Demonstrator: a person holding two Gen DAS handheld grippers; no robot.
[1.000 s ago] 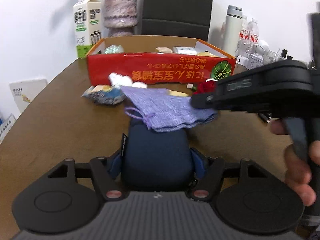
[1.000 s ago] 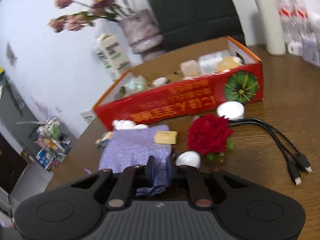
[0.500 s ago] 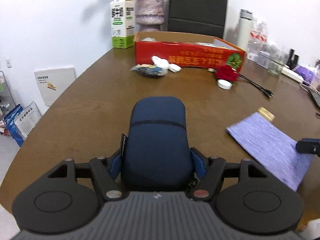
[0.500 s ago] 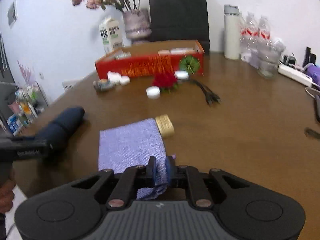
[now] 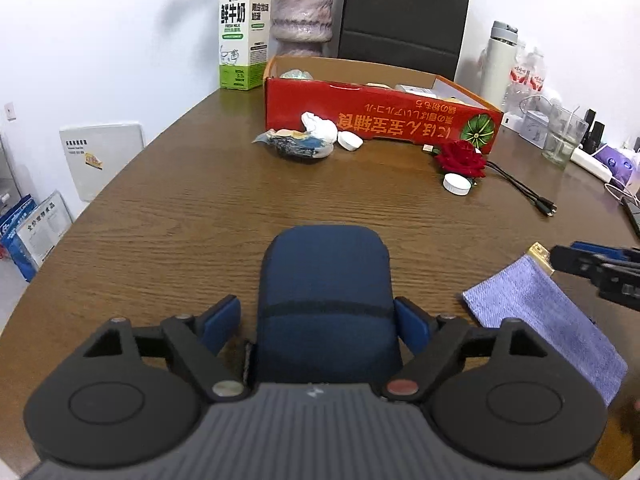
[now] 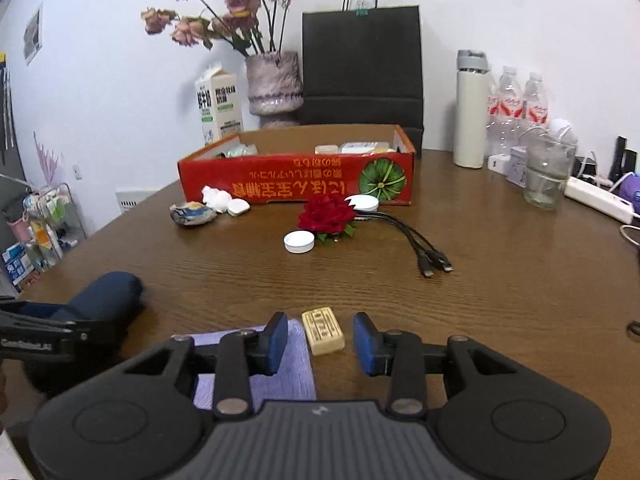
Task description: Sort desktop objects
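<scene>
Right wrist view: right gripper open astride tan block near purple pouch; left gripper loosely flanks navy case w/ jaws apart; center, then squeeze.

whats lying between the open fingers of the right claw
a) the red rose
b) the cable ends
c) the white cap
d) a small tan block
d: the small tan block lies on the table between the spread fingers of the right claw, beside the purple pouch.

A brown wooden table carries a red box, rose, cables, purple cloth and navy case.
</scene>
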